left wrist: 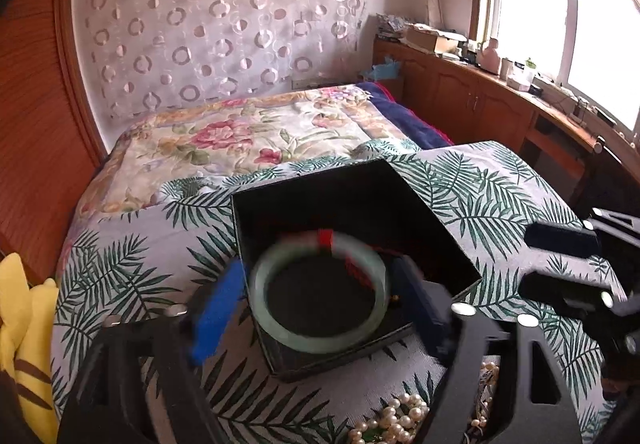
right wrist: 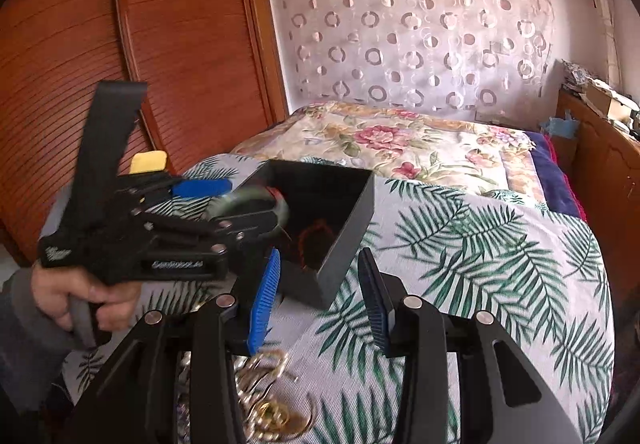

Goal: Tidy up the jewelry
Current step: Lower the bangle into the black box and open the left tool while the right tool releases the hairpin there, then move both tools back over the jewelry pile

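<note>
Pearls [left wrist: 400, 414] lie nearest my left camera, a loose heap on the palm-leaf cloth [left wrist: 500, 188] just under the tongs, and from the right camera I see gold rings and chain [right wrist: 272, 400] heaped the same way. My left tongs [left wrist: 320, 296] hold the pale green bangle [left wrist: 320, 288] across its width, one blue pad on each side, and it hangs over the near part of the open black box [left wrist: 356, 212]. The bangle is blurred in both views, so I judge it is swinging or being carried. A red cord or tag [left wrist: 326, 238] shows at its far rim, and something red and coiled lies in the bottom of the box [right wrist: 316, 240].

My right tongs [right wrist: 320, 296] stand wide apart with nothing between them, hovering near the box's closest corner.

What worries me from here: the bangle looks hard, smooth and round, and the pads grip it only at two points on its outer curve. A slight slackening could let it pivot or slip out. If it falls onto the box rim it may bounce onto the bed, or knock the light box askew. Letting go while it still moves could land it on the coiled red piece and tangle the two. My right tongs are close enough to nudge the box too.
</note>
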`<state>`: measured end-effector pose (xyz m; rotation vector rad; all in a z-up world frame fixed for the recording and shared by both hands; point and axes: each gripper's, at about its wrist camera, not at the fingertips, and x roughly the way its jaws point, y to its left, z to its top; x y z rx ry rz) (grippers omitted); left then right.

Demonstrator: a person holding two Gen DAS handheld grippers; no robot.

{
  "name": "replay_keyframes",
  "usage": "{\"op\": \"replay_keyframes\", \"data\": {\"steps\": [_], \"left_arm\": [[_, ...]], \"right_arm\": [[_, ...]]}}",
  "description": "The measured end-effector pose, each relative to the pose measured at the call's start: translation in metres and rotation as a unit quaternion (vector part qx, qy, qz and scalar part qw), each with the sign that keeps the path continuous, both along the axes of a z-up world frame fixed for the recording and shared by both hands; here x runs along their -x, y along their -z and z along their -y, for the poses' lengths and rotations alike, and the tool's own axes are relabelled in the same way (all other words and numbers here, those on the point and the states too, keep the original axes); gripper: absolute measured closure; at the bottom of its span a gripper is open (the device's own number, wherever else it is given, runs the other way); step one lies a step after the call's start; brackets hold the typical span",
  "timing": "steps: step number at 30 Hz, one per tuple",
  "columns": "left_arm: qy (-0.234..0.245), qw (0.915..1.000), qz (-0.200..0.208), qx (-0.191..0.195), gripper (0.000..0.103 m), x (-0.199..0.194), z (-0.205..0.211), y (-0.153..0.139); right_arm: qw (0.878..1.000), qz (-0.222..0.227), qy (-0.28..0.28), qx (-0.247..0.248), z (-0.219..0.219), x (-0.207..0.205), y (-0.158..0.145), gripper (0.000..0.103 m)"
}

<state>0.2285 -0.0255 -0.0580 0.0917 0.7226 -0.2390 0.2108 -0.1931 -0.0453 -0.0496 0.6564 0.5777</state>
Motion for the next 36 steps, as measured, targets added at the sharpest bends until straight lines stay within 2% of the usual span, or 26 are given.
{"op": "replay_keyframes", "data": {"steps": [6,10,17,18,19,26,31,36], "left_arm": [[0.002,0.9999,0.014,0.003,0.021,0.015,-0.003,-0.009],[-0.002,0.9995,0.028,0.011,0.016,0.039,-0.011,-0.014],[-0.019,0.9989,0.035,0.025,0.011,0.089,-0.033,-0.005],[-0.020,0.9988,0.035,0.027,0.011,0.095,-0.035,-0.004],[-0.021,0.9988,0.035,0.028,0.010,0.100,-0.037,-0.002],[-0.035,0.9982,0.034,0.035,0.010,0.132,-0.053,0.005],[-0.038,0.9981,0.031,0.037,0.010,0.144,-0.058,0.008],[-0.038,0.9980,0.034,0.037,0.010,0.149,-0.059,0.010]], "right_arm": [[1.000,-0.007,-0.001,0.003,0.006,0.031,0.008,0.060],[1.000,-0.022,-0.010,0.007,0.006,0.058,0.018,0.060],[0.998,-0.054,-0.003,0.013,0.005,0.094,0.043,0.060],[0.998,-0.055,-0.003,0.012,0.004,0.100,0.044,0.056],[0.998,-0.056,-0.003,0.011,0.003,0.101,0.045,0.052],[0.997,-0.062,-0.018,0.035,-0.020,0.111,0.051,0.050],[0.996,-0.062,-0.019,0.057,-0.034,0.108,0.054,0.036],[0.994,-0.055,-0.006,0.097,-0.047,0.102,0.059,0.036]]}}
